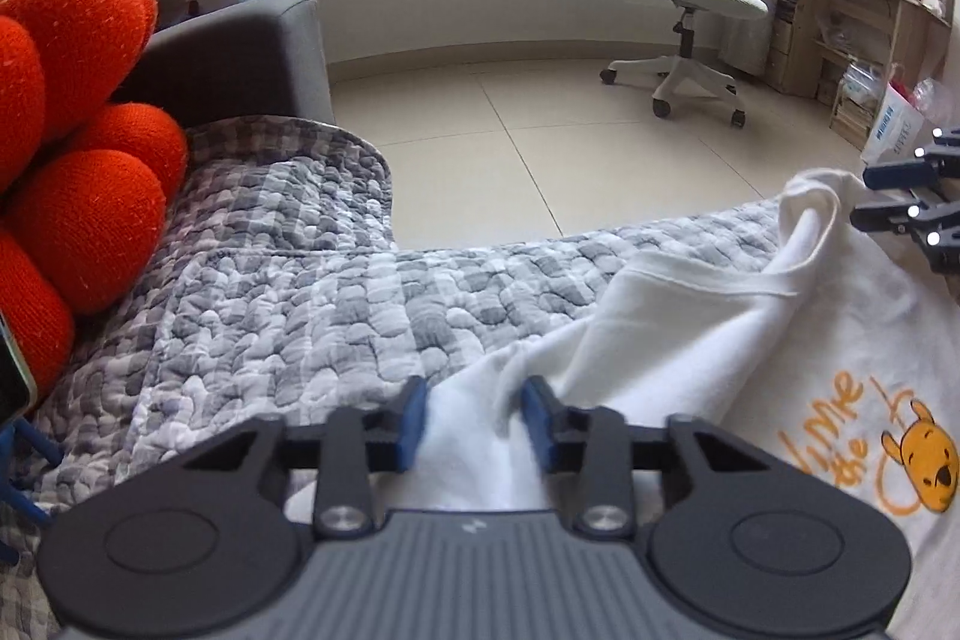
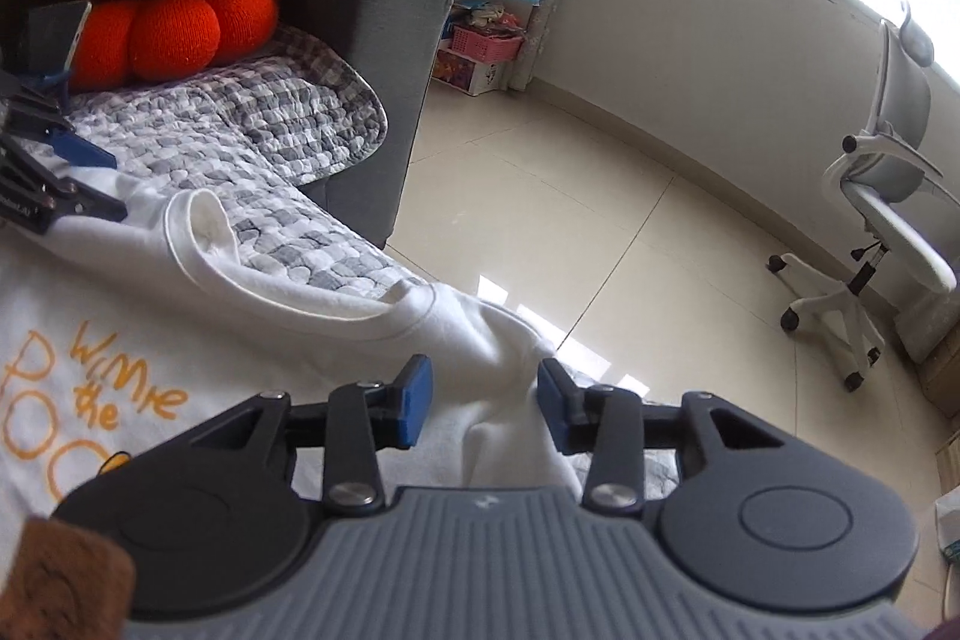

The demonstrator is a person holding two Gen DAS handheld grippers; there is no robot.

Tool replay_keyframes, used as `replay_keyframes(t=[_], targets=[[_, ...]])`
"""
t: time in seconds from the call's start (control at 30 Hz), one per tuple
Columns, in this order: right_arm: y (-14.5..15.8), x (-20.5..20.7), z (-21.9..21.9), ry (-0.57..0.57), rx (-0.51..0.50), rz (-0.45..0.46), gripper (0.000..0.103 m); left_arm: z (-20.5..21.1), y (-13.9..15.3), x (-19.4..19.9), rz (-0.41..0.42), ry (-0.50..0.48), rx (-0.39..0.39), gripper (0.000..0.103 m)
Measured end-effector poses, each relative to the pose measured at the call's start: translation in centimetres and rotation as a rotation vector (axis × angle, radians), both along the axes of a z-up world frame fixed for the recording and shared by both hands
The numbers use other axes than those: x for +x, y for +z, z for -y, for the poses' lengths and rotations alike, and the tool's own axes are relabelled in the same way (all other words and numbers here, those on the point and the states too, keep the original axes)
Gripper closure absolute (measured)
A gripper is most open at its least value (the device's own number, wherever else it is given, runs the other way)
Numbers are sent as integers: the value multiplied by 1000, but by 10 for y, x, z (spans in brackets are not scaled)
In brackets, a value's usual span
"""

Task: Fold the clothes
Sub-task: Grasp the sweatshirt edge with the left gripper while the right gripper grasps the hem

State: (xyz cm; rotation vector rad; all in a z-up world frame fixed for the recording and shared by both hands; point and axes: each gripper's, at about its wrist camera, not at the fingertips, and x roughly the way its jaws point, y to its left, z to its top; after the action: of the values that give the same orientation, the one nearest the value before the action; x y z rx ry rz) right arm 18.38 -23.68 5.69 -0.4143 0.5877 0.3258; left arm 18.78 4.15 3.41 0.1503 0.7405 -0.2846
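Jaws apart both sides, white T-shirt (image 1: 690, 316) between, seemingly ungripped.

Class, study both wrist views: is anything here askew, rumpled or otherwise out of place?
Yes. The white T-shirt is not flat: its neckline stands up in a loop and cloth bunches between the open fingers of the left gripper and right gripper. The checked quilt looks tidy.

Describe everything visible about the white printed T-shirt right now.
The white cotton-looking T-shirt with orange lettering and a yellow bear print lies print-up, rumpled, on the grey checked quilted cover over the sofa seat. Its ribbed neckline gapes open toward the floor. Bunched shoulder fabric sits between the open blue pads of the left claw and of the right claw; neither visibly pinches it.
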Motion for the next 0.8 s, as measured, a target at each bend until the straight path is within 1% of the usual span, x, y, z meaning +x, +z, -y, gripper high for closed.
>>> replay_keyframes(t=[0.03, 0.07, 0.1, 0.2, 0.23, 0.3, 0.37, 0.4, 0.47, 0.5, 0.53, 0.57, 0.6, 0.63, 0.67, 0.7, 0.73, 0.77, 0.8], targets=[[1, 4, -1, 1, 11, 1, 60, -1, 2, 0, 2, 4, -15, 93], [3, 9, -2, 2, 29, 1, 60, -2, 5, -1, 10, 7, -22, 95], [6, 13, -3, 5, 48, -1, 60, -1, 8, -3, 27, 7, -18, 100], [12, 29, -11, 15, 64, -8, 59, -5, 20, -7, 89, 21, -48, 100], [13, 35, -14, 9, 65, -17, 58, -4, 22, -7, 97, 20, -53, 100], [13, 49, -17, -8, 73, -65, 58, 3, 18, -1, 75, -5, -38, 100], [8, 58, -20, 18, 59, -151, 58, 11, 14, 5, 52, -30, -23, 99], [5, 61, -22, 35, 49, -197, 58, 15, 12, 8, 41, -43, -15, 95], [-1, 68, -25, 69, 27, -287, 58, 23, 8, 13, 19, -68, 0, 80], [-5, 69, -26, 88, 3, -324, 58, 27, 6, 16, 8, -80, 8, 62], [-7, 67, -27, 102, -12, -337, 58, 31, 4, 19, -4, -93, 16, 50], [-8, 65, -26, 111, -17, -340, 58, 35, 2, 22, -15, -106, 23, 48], [-9, 65, -25, 113, -9, -347, 61, 38, 0, 25, -26, -118, 31, 49], [-9, 63, -25, 119, -4, -348, 71, 42, -2, 27, -37, -131, 39, 52], [-9, 61, -26, 130, -3, -343, 74, 46, -4, 30, -48, -143, 46, 59], [-9, 58, -28, 138, -20, -325, 79, 50, -6, 33, -60, -156, 54, 83], [-8, 54, -29, 136, -34, -300, 85, 54, -7, 32, -55, -169, 69, 87], [-6, 52, -28, 127, -40, -276, 86, 58, -7, 27, -30, -180, 91, 92], [-4, 49, -28, 119, -47, -252, 89, 59, -5, 24, -15, -176, 99, 101]])
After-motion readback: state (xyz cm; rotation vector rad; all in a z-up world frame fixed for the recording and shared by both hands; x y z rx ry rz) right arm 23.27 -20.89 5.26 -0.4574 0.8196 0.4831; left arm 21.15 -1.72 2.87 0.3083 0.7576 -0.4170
